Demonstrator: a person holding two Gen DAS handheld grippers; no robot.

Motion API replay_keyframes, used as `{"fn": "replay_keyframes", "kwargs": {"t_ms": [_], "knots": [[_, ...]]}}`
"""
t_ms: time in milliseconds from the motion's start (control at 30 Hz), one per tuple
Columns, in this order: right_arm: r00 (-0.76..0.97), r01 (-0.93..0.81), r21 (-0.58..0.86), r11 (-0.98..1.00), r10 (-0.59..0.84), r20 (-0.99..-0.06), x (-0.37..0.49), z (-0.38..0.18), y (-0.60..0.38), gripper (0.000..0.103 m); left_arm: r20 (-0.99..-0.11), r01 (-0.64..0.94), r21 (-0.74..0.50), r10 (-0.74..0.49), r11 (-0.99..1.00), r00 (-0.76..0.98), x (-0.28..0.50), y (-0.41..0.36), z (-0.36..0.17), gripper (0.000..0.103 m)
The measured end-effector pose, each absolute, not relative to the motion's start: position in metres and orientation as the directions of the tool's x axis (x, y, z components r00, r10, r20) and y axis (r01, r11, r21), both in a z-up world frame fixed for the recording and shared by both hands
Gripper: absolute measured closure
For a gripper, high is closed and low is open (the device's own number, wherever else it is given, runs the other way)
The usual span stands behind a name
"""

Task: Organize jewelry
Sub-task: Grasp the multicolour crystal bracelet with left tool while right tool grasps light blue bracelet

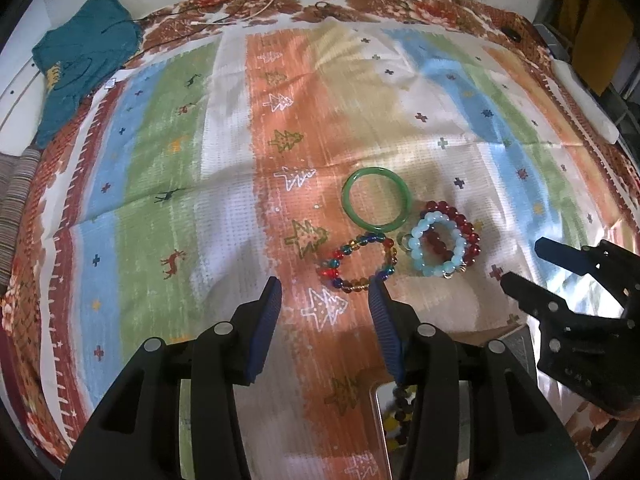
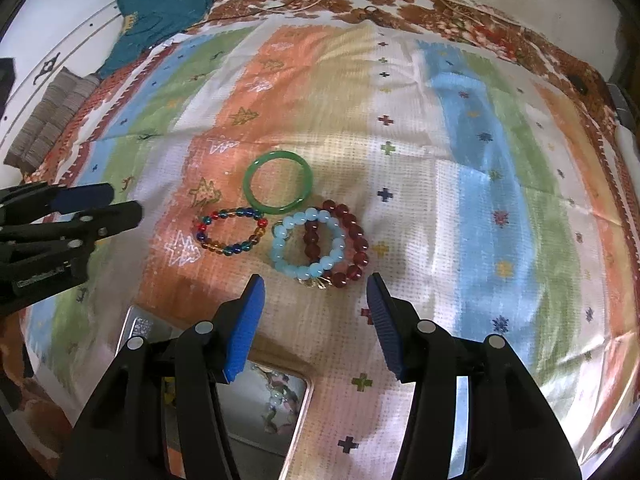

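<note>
Four bracelets are lying close together on the striped cloth. The green bangle is sitting farthest from the cameras. Just in front of it, the multicoloured bead bracelet is lying flat and on its own. Beside that one, the pale blue bead bracelet is resting across the dark red bead bracelet, the two overlapping, with a small gold charm showing at their near edge.

Nearer the cameras, a shiny metal tray is sitting on the cloth, and some beads already appear to be lying in it.

The right gripper is hovering just short of the blue and red pair, its blue pads standing partly apart with nothing between them. The left gripper is hanging close to the multicoloured bracelet, likewise part-open and empty.

The likely trouble is the overlap: closing on the blue bracelet could be dragging the red one along, or snagging the charm, so two pieces come up tangled. Round beads may also be rolling out from between the pads if only one bead is pinched. With both grippers working so near each other, their fingers could be bumping.
</note>
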State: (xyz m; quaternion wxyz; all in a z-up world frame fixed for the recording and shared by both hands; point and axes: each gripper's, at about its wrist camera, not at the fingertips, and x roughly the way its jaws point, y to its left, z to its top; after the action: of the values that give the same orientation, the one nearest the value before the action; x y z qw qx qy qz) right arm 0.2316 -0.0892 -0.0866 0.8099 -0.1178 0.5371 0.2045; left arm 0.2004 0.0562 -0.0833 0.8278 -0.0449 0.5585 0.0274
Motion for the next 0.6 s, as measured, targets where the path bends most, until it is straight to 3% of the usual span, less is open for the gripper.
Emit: {"fn": "replay_keyframes", "kwargs": {"t_ms": [600], "knots": [[0.272,-0.421,0.063,0.905,0.193,-0.943,0.259,-0.116,-0.081,0.046,-0.961,-0.079,-0.042,-0.018,0.996,0.276,0.230,0.060,-0.127,0.054]]}}
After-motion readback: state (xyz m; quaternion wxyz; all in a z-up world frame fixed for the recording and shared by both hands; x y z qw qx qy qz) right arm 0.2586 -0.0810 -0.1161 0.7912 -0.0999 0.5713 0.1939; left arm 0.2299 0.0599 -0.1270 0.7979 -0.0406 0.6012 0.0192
